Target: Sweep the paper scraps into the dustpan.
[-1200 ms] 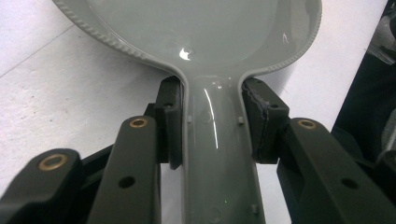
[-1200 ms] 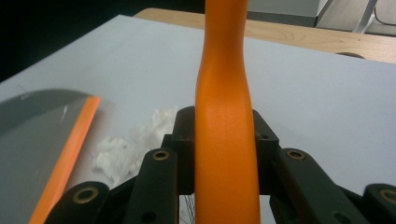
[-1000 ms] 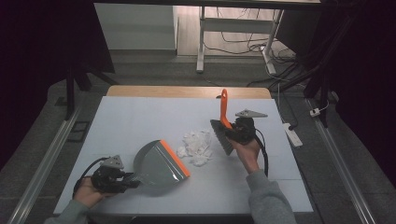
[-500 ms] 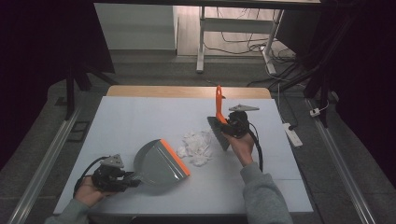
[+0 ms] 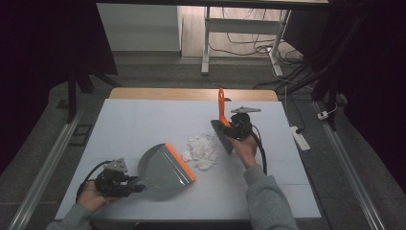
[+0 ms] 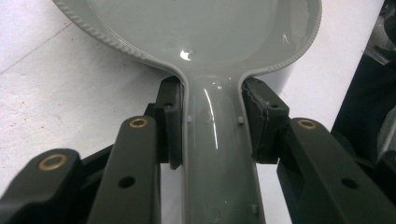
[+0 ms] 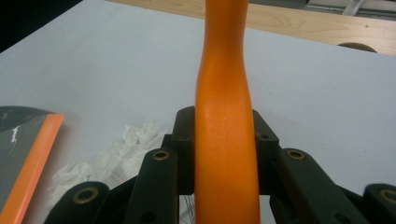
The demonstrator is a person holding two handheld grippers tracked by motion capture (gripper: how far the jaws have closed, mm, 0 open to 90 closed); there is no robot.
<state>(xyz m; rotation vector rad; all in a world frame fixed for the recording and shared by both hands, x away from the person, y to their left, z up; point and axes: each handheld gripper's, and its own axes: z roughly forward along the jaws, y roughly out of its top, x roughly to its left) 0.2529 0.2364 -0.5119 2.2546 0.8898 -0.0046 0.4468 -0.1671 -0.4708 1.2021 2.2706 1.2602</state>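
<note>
A grey dustpan (image 5: 163, 166) with an orange lip (image 5: 181, 161) lies on the white table (image 5: 143, 122), lip facing right. My left gripper (image 5: 134, 187) is shut on the dustpan handle (image 6: 215, 154). Crumpled white paper scraps (image 5: 201, 149) are heaped just right of the lip and appear again as white scraps (image 7: 112, 158) at the lower left of the right gripper view. My right gripper (image 5: 230, 128) is shut on a brush by its orange handle (image 7: 225, 116). The handle (image 5: 221, 106) points up and away. The dark bristle head (image 5: 223, 136) sits at the right edge of the scraps.
A wooden strip (image 5: 191, 94) edges the table's far side. Beyond it stand a white desk frame (image 5: 207, 43) and floor cables (image 5: 253, 33). A power strip (image 5: 300, 139) lies on the floor to the right. Metal rails (image 5: 43, 167) run along both table sides.
My right gripper has carried the brush back and to the right, away from the dustpan, with its handle swinging more upright. The left gripper and dustpan have stayed put.
</note>
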